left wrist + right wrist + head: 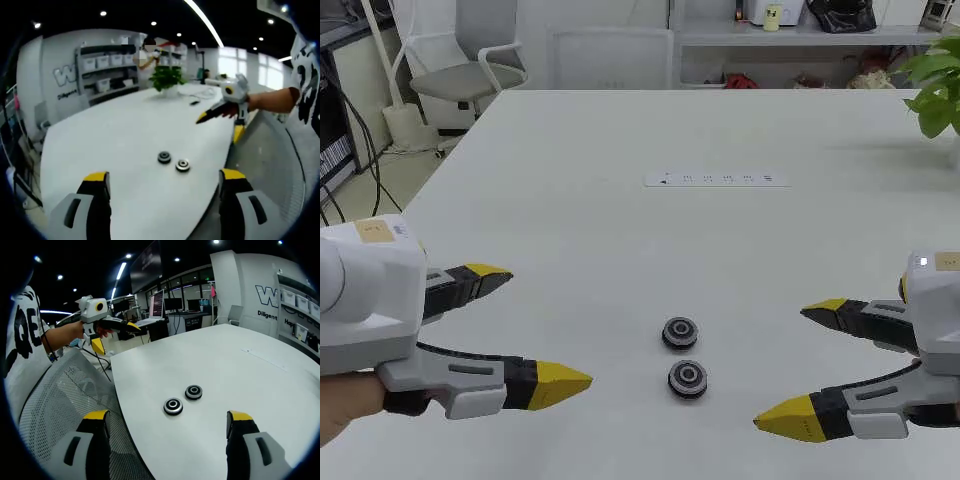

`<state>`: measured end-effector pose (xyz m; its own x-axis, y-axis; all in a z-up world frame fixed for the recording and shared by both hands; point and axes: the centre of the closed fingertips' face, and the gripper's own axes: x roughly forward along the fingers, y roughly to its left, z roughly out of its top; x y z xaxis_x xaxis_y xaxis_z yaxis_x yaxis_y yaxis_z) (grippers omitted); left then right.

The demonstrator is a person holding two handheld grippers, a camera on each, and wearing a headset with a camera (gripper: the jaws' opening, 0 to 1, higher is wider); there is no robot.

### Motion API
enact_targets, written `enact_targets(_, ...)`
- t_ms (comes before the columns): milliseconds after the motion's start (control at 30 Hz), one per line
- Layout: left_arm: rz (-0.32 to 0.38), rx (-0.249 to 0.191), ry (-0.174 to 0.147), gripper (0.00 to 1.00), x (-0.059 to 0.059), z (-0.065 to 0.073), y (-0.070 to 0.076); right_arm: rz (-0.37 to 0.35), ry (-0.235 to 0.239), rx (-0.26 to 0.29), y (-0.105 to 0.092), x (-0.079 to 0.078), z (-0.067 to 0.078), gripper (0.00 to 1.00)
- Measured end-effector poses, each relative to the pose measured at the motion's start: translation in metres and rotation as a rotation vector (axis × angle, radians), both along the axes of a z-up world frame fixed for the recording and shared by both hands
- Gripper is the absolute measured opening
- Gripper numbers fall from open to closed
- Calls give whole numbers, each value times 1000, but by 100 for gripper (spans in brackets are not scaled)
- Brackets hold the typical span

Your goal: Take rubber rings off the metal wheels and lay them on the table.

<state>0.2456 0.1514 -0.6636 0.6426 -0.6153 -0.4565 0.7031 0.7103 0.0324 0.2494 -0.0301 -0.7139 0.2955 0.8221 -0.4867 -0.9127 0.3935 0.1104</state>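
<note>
Hovering on either side of the work, both tools are held wide open and nothing is gripped. The left tool [550, 325] is seen left of the pair and the right tool [780, 366] right of it, each apart from the wheels and above the bench [620, 230]. The 2 metal wheels are lying flat just beside each other, the far wheel [680, 333] behind the near wheel [688, 378]. A dark outer band on each is judged to be its rubber ring [672, 379], not yet taken off.

For a clean pull, 1 wheel is best pinned across its body by 1 tool while the other tool's tip is worked under the ring's lip and peeled upward. A slide or a roll across the smooth top is to be expected if the wheel is not held.

Plenty of bare bench is offered beyond the wheels, up to the power strip [715, 180], with the plant [935, 90] well apart. In the gripper views the person-side edge is seen near the wheels, so rings are better laid away from it.
</note>
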Motion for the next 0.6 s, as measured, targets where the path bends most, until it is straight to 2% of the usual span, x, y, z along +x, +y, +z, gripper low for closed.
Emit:
enact_targets(133, 1, 4, 12, 91, -1, -6, 3, -2, -6, -22, 0, 3, -2, 92)
enact_targets(300, -5, 1, 25, 91, 0, -9, 6, -17, 2, -15, -3, 8, -1, 91)
enact_targets(600, -34, -7, 19, 92, 8, -9, 2, -26, 18, -29, -7, 9, -6, 91)
